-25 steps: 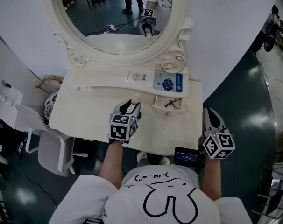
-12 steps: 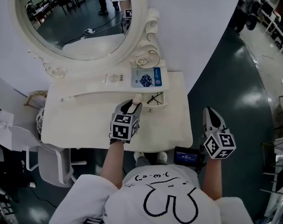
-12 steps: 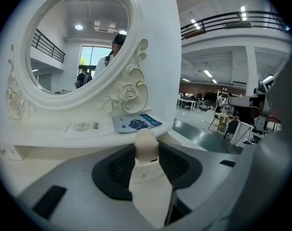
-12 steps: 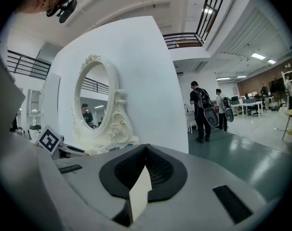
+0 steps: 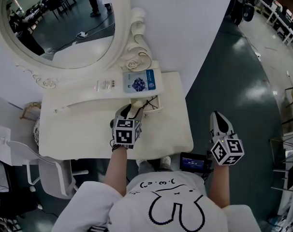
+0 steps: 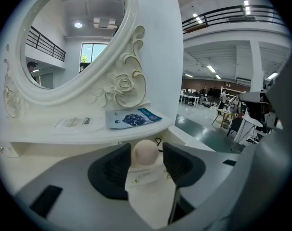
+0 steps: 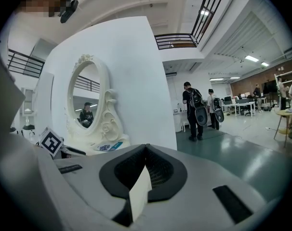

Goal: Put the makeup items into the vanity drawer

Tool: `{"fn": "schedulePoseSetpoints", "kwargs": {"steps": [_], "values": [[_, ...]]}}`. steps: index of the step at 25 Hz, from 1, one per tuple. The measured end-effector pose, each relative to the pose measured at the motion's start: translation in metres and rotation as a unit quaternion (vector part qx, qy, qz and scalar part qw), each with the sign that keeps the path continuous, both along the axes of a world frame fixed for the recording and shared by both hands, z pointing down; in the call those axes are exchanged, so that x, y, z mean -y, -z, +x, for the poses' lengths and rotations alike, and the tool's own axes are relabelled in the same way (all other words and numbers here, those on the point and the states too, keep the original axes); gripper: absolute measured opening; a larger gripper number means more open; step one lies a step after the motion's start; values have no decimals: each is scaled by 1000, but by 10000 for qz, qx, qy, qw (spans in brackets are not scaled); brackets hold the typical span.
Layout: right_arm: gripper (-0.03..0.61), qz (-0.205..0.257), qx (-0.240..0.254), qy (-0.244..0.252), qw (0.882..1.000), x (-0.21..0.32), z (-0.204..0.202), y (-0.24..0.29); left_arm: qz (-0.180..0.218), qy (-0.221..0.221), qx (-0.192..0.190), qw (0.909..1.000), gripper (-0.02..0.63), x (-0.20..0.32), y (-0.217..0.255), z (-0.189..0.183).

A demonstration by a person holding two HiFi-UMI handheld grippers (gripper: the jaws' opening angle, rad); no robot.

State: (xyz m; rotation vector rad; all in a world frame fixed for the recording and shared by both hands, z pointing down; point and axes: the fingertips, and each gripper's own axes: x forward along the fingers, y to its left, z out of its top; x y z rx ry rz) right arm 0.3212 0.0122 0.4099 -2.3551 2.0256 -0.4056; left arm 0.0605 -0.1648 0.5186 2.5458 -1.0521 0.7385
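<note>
A round beige makeup sponge sits between the jaws of my left gripper. The jaws are opening, and a thin dark gap shows on each side of the sponge. In the head view the left gripper hovers at the front left corner of the open vanity drawer, where a thin black item lies. My right gripper hangs off the table's right side over the dark floor. Its jaws meet, with no makeup item between them.
A blue packet and a flat white item lie on the vanity shelf under the oval mirror. A white chair stands at the table's left. A dark device sits at my waist. People stand far off in the right gripper view.
The left gripper has carried the sponge rightward up to the drawer's corner. The head camera has swung right. The right gripper has stayed where it was.
</note>
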Motion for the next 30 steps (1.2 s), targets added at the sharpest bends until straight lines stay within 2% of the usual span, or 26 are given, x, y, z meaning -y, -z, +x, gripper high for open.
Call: {"fn": "schedulePoseSetpoints", "kwargs": {"steps": [2, 11, 18, 30], "values": [[11, 5, 18, -13, 10000, -1, 3, 0, -17, 33, -3, 10000, 263, 0, -1, 1], [10, 75, 106, 158, 9998, 12, 0, -1, 28, 256, 44, 9997, 265, 1, 2, -15], [11, 174, 143, 565, 9981, 43, -26, 2, 115, 720, 25, 9973, 264, 9, 10, -56], [10, 162, 142, 1264, 9918, 86, -78, 2, 103, 1520, -51, 9883, 265, 12, 11, -131]]}}
